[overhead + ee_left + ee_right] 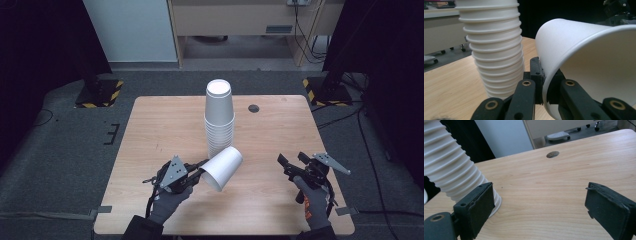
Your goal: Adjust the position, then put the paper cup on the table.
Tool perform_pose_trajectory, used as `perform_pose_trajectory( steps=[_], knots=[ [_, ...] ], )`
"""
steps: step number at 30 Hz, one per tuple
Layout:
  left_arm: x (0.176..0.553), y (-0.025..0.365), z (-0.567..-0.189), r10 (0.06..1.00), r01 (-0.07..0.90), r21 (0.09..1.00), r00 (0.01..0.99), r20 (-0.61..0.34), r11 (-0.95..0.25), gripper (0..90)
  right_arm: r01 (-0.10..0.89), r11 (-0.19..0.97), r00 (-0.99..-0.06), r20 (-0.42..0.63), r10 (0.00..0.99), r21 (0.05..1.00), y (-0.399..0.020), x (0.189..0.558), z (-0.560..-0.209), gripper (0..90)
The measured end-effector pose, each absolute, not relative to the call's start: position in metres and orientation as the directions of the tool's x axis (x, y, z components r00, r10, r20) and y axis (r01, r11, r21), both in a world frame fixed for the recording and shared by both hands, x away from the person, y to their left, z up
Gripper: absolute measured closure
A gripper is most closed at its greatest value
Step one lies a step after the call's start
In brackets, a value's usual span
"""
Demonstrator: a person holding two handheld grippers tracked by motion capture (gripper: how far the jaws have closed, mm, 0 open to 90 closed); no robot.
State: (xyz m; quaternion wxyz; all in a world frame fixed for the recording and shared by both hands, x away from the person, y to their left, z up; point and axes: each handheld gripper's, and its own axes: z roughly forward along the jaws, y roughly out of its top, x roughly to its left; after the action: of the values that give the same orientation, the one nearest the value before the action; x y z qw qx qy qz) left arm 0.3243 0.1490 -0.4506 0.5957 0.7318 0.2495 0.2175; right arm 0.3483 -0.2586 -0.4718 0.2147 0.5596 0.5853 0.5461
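Reaching in from the near edge of the wooden table (pixel 150 120), two gloved hands each hold a gripper low over the front strip of the tabletop. The left hand (pixel 170 199) is at the near left, the right hand (pixel 314 200) close to the near right corner, and bare wood lies open between them and out to both side edges.

The left gripper (pixel 200 170) is clamped on the rim of a single white paper cup (pixel 223 167). In the left gripper view one jaw sits outside the cup wall and the other inside the mouth, pinching the rolled rim of the cup (pixel 584 50). The cup is tipped on its side, mouth toward the near edge and base pointing at the stack; whether it touches the table cannot be told.

The right gripper (pixel 289 167) holds nothing. In the right gripper view its jaws stand wide apart with bare wood between them.

Just beyond the held cup, near the table's middle, stands an upside-down stack of white paper cups (pixel 219 117). Its top is cut off in the left gripper view (pixel 496 50), and in the right gripper view (pixel 451 170) one jaw hides part of its base. A small round dark disc (pixel 254 108) sits in the tabletop to the right of the stack, toward the far edge.
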Motion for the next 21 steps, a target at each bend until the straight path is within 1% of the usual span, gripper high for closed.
perform_pose_trajectory(
  steps=[10,15,21],
  knots=[
    [0.314,0.173,-0.447,0.646,0.111,0.984,0.763,0.005,-0.139,85.7,0.435,-0.196,-0.274,0.337,0.901,0.879,-0.260,0.349,-0.474,9.1],
    [0.312,0.189,-0.445,0.671,0.117,0.987,0.741,-0.012,-0.112,85.7,0.444,-0.172,-0.269,0.314,0.910,0.879,-0.260,0.350,-0.477,9.1],
    [0.310,0.203,-0.444,0.703,0.123,0.987,0.711,-0.012,-0.108,85.7,0.446,-0.140,-0.272,0.283,0.920,0.884,-0.259,0.350,-0.479,9.1]
  ],
)
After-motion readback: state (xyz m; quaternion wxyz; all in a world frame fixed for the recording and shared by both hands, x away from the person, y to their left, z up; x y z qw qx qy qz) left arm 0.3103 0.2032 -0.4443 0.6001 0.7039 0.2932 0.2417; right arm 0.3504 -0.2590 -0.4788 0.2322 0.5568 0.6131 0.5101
